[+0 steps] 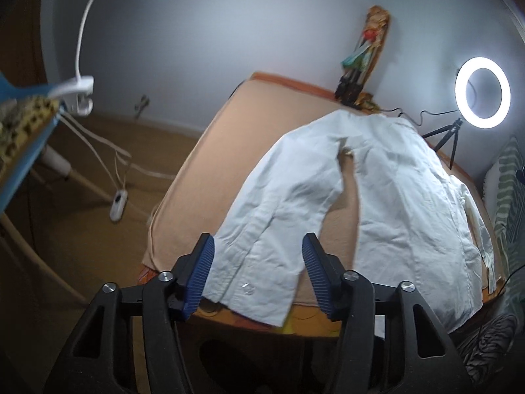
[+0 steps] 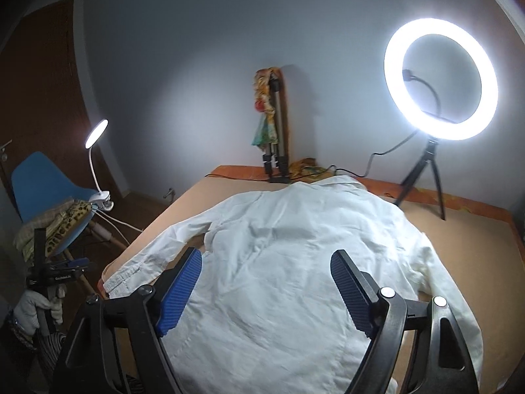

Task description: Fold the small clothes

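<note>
A white long-sleeved shirt (image 1: 393,197) lies spread flat on a bed with a tan cover (image 1: 229,131), collar toward the wall. One sleeve runs down toward the near bed edge. My left gripper (image 1: 259,256) is open, and the sleeve's cuff (image 1: 256,282) shows between its blue pads without being pressed. The right wrist view shows the shirt (image 2: 295,246) from behind its hem. There my right gripper (image 2: 265,269) hovers open over the shirt's lower back, holding nothing. At that view's left edge a gloved hand holds the left gripper (image 2: 77,264) beside the bed.
A lit ring light (image 2: 441,78) on a small tripod stands on the bed's far right corner, its cable trailing behind the collar. A folded tripod (image 2: 275,138) leans on the wall. A blue chair (image 2: 42,180) with clothes and a clip lamp (image 2: 96,133) stands to the left.
</note>
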Tool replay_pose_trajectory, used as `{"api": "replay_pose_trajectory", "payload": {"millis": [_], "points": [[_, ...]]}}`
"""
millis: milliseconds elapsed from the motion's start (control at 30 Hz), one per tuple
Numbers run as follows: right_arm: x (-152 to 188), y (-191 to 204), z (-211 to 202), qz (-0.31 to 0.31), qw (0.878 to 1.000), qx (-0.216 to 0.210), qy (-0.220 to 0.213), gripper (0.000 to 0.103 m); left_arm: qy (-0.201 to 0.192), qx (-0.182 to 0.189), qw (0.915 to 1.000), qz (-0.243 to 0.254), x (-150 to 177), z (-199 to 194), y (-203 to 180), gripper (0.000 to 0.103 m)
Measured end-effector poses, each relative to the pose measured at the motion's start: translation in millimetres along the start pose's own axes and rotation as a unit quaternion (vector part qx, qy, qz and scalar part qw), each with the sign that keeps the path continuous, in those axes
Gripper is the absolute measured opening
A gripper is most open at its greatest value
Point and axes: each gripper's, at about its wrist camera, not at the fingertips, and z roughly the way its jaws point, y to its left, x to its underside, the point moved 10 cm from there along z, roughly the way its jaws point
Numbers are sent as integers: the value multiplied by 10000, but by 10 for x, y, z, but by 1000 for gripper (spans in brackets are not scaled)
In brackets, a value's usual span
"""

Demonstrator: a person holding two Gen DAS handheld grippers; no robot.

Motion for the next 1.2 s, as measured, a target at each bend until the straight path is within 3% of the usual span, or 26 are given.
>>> {"api": "replay_pose_trajectory", "payload": {"millis": [267,433,533,633,700,767,867,1000,1133,1200], "points": [[-270,381,804,160,9942,-688,813,80,717,-147,9973,26,210,529,254,48],[-406,560,1370,128,9895,-800,1194,80,987,-234,9944,297,321,718,199,47],[-414,628,1759,212,9847,-903,1475,80,1014,-361,9931,472,333,777,199,39],[-351,688,2106,320,9795,-942,1753,77,975,-337,9937,440,306,794,226,22],[-294,714,2306,420,9752,-965,1948,77,918,-349,9944,389,286,804,254,9],[-264,744,2460,468,9720,-971,2089,77,885,-133,9956,286,271,810,255,5],[-249,790,2615,462,9679,-990,2266,77,738,149,9971,51,212,743,253,4],[-312,831,2794,384,9620,-1058,2490,77,120,655,9976,-170,-27,407,71,4],[-452,908,3066,362,9540,-1139,2751,77,-533,1097,9919,355,-246,25,-470,4],[-503,983,3218,358,9492,-1194,2888,77,-627,1364,9868,611,-244,-47,-759,4]]}}
